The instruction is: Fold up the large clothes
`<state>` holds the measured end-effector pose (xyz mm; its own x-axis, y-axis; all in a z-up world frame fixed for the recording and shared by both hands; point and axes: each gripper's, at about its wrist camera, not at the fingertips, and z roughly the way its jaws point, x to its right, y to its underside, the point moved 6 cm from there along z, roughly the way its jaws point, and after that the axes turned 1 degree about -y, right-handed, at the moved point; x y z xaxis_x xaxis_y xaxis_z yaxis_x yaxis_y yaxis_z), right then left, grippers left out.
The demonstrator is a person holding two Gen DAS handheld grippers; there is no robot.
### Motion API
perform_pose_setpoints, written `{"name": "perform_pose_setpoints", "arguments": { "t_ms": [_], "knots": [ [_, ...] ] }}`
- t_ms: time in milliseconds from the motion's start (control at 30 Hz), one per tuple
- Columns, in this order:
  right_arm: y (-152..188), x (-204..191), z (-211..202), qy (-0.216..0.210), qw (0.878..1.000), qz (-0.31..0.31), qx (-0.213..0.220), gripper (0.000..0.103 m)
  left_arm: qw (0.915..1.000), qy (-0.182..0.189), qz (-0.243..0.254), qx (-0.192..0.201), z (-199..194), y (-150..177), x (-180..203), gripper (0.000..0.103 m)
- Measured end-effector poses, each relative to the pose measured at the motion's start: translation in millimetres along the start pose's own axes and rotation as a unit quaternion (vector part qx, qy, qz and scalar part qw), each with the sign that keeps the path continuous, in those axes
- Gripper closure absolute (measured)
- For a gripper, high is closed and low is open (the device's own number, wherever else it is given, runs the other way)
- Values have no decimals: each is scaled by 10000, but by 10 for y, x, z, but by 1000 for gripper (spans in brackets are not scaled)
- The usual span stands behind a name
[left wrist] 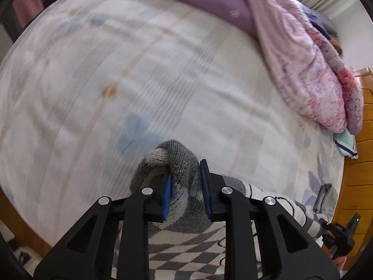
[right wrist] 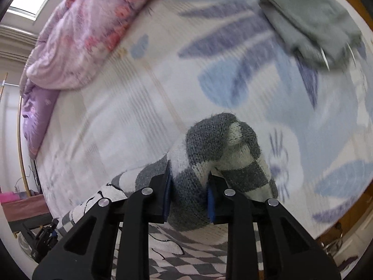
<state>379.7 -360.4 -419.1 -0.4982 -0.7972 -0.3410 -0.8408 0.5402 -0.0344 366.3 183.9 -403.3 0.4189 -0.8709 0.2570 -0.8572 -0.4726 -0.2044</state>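
Note:
A grey and white checked knit sweater (left wrist: 181,175) is held up over the bed. My left gripper (left wrist: 185,186) is shut on a bunched edge of it, with knit bulging between the blue pads. My right gripper (right wrist: 190,187) is shut on another bunched edge of the same sweater (right wrist: 209,154). The checked body of the sweater hangs below both grippers (right wrist: 186,263). The right gripper shows at the lower right of the left wrist view (left wrist: 340,235). The left gripper shows at the lower left of the right wrist view (right wrist: 44,238).
The bed sheet (left wrist: 139,81) is white with blue floral print. A pink and purple quilt (left wrist: 303,58) is piled along the far side. A folded grey garment (right wrist: 312,23) lies at the bed's corner. A wooden bed frame (left wrist: 359,175) borders the right.

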Motion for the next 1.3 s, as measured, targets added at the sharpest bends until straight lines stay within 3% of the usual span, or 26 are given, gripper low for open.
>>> {"name": "perform_pose_setpoints", "arguments": {
  "t_ms": [167,233,267,300,333,367,433,533,700,800,900,933,1000,1033,1067,1100,1200,1300],
  "knots": [
    [-649,-298,145,-190,9996,-94,194,79,9998,25,70,167,235,-486,302,77],
    [-848,-330,379,-141,9999,25,16,71,9998,-139,116,-88,483,-581,376,66],
    [-911,-321,462,-56,10000,29,-68,70,9988,-386,185,-234,598,-596,398,57],
    [-954,-302,466,18,10000,32,-2,70,9980,-486,253,-311,651,-591,416,54],
    [-997,-280,440,62,9999,42,138,54,9970,-524,430,-379,685,-561,464,49],
    [-1016,-254,380,19,9996,38,270,33,9961,-519,603,-378,686,-513,495,35],
    [-977,-156,269,75,9989,12,459,28,9927,-756,866,-363,661,-353,454,24],
    [-742,130,180,462,9983,-61,347,28,9907,-869,810,-660,694,-35,234,24],
    [-47,743,201,805,9962,288,-182,28,9873,-813,-250,-1345,802,695,-340,24],
    [384,1049,333,949,9913,699,-591,28,9766,-907,-837,-1760,903,1134,-613,24],
    [720,1180,512,598,9863,1196,-965,28,9709,-644,-1268,-1925,1027,1404,-707,24],
    [783,1180,566,456,9850,1317,-1020,28,9697,-610,-1315,-1965,1069,1437,-715,26],
    [863,1144,671,126,9818,1602,-1010,29,9703,-510,-1343,-1945,1150,1467,-704,60],
    [873,1106,718,-1,9813,1643,-1003,46,9724,-301,-1356,-1877,1176,1454,-665,82],
    [868,1038,773,-165,9820,1608,-976,77,9731,-259,-1339,-1857,1182,1444,-641,87],
    [862,998,812,-210,9826,1587,-941,85,9736,-338,-1254,-1880,1179,1441,-622,88],
    [852,1005,799,286,9818,1695,-810,89,9775,-575,-800,-1864,1090,1452,-535,90],
    [937,958,664,891,9835,1392,-736,91,9752,-578,-986,-1895,958,1578,-590,91]
  ]
}}
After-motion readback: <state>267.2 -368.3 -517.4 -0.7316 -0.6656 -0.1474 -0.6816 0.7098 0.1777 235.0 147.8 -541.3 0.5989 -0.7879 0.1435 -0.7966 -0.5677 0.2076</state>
